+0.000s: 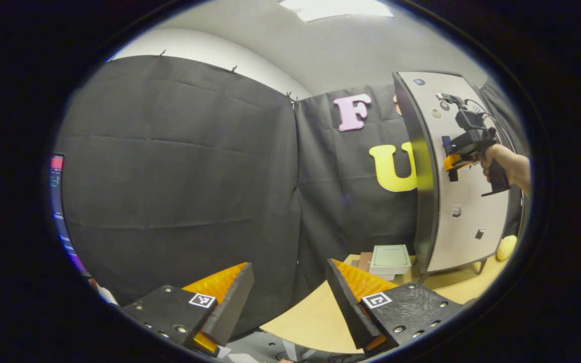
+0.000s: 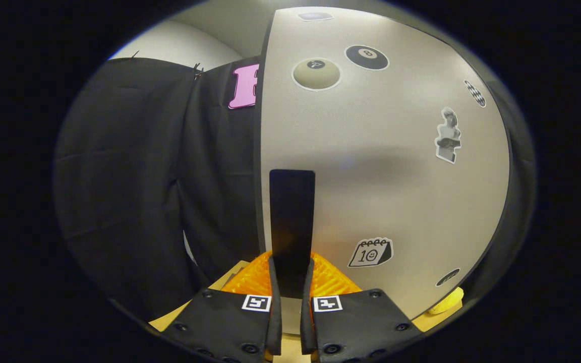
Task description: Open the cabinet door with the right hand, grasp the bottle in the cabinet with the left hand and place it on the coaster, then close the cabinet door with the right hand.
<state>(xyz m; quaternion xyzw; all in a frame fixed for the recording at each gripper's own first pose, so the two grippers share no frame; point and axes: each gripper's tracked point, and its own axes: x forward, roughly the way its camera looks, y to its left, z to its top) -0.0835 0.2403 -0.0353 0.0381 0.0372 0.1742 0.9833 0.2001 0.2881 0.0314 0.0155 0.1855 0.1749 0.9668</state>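
The right tool [image 2: 290, 290] is clamped on the dark handle [image 2: 291, 222] of the cabinet door [image 2: 381, 166], which looks shut or nearly so, while the left tool [image 1: 290, 297] waits with fingers apart above the tabletop [image 1: 315, 312]. The bottle is presumably hidden behind the door. Keeping the grip square and swinging along the hinge's arc should open it cleanly.

Pale grey cabinet door [image 2: 386, 166], black handle [image 2: 291, 222].
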